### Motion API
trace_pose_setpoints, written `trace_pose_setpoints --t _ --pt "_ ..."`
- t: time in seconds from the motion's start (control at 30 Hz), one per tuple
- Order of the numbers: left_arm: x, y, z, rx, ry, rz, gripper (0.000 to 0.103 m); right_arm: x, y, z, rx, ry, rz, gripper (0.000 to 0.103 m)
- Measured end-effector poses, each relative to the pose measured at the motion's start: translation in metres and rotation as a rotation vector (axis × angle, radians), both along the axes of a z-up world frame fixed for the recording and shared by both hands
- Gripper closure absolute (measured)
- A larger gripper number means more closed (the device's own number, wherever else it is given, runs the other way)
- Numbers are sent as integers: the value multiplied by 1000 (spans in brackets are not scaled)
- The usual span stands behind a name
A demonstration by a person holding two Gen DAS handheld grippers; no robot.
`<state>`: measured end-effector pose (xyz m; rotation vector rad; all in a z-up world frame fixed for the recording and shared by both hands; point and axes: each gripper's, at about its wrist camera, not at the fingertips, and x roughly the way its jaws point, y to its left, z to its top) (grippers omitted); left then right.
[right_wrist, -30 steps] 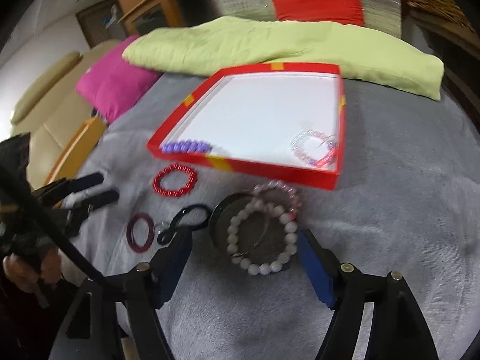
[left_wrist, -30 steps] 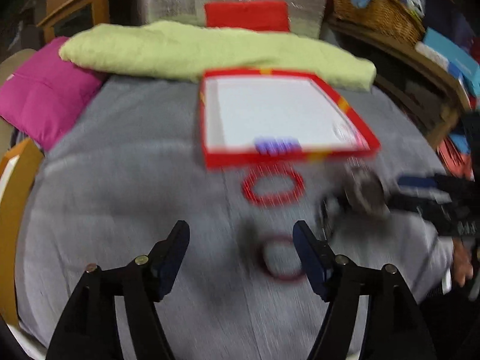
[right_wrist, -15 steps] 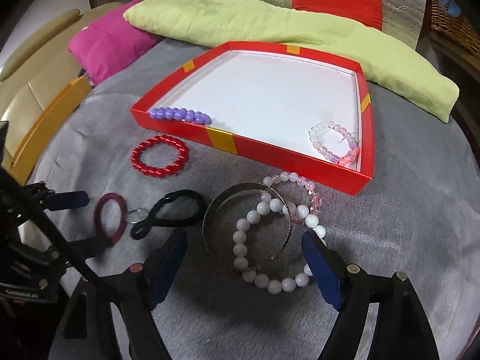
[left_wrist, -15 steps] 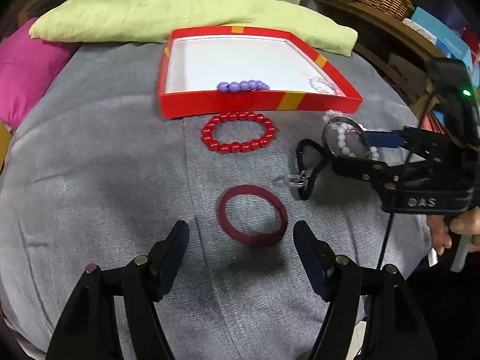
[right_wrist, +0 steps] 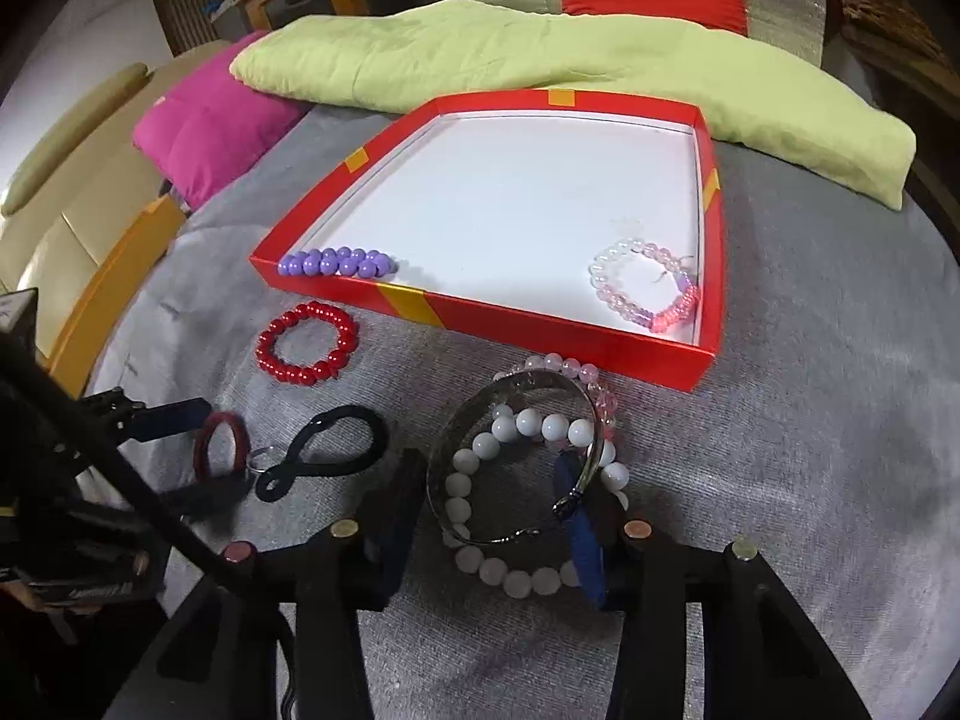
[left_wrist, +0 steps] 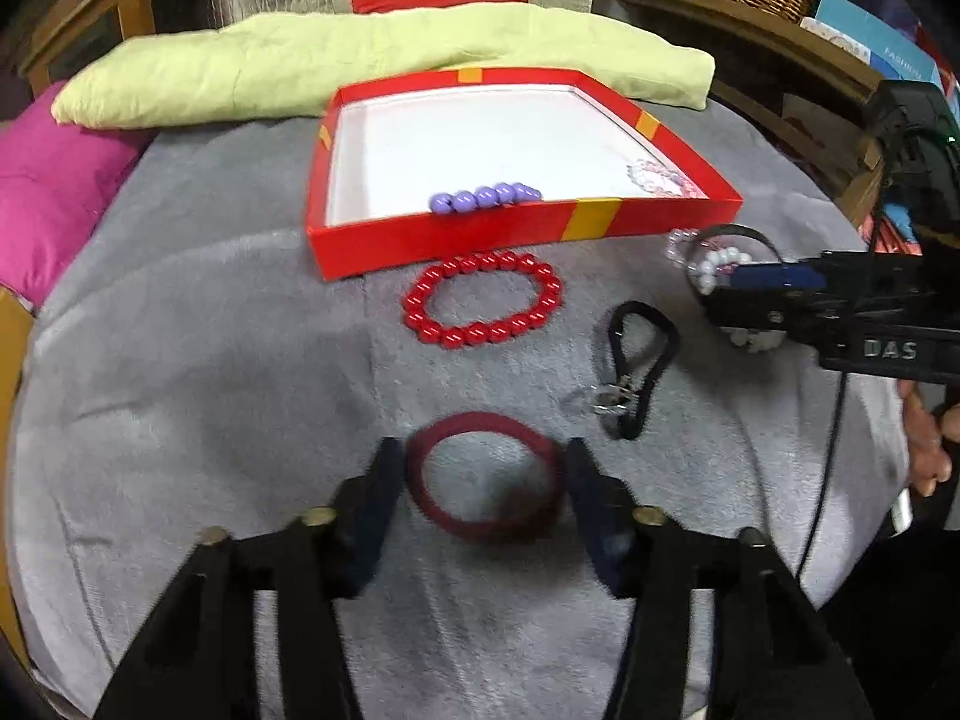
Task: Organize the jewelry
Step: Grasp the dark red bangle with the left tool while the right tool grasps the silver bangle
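— Left wrist view: left gripper [left_wrist: 483, 456] down over the grey blanket [left_wrist: 210, 360], jaws apart, straddling the dark red bangle [left_wrist: 486, 525]. Pads just beside the rim on either side; contact impossible to tell through the blur.

— And beyond it?

— Red bead bracelet [left_wrist: 483, 303] flat on the blanket, just in front of the red box [left_wrist: 480, 234]. Black loop [left_wrist: 639, 372] with a metal clasp to the right, near the bangle but apart from it.

— Inside the box?

— Purple beads [left_wrist: 483, 198] against the near wall. Pink-and-clear bracelet [right_wrist: 645, 294] in the near right corner, seen best from the right wrist.

— Right gripper [right_wrist: 489, 480]?

— Spread as well, holding nothing. One finger outside the left curve of the silver cuff [right_wrist: 456, 450], the blue pad of the other at the cuff's open end. White bead bracelet [right_wrist: 528, 423] lying through the cuff, partly under it. Pale pink bead bracelet [right_wrist: 570, 367] tucked behind both, close to the box wall, outside it.
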<state>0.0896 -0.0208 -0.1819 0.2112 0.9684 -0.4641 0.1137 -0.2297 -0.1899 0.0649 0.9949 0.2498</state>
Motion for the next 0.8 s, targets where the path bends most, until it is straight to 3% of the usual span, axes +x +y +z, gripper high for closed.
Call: trace_pose_setpoints --t 0.07,0.13,0.33,0.57,0.8 --pt "4 4 2 -12 -2 7 65 -2 -2 2 11 -6 3 65" --pt "8 9 4 -31 2 14 75 -6 -4 6 29 -18 5 67" --pt "15 22 8 -54 -7 39 84 -9 -14 13 87 -14 -8 66" --pt "16 31 10 -70 -22 53 88 -10 -27 12 49 6 -76 31" --pt "14 30 19 -106 -45 46 90 -8 -11 10 -88 -19 -48 25"
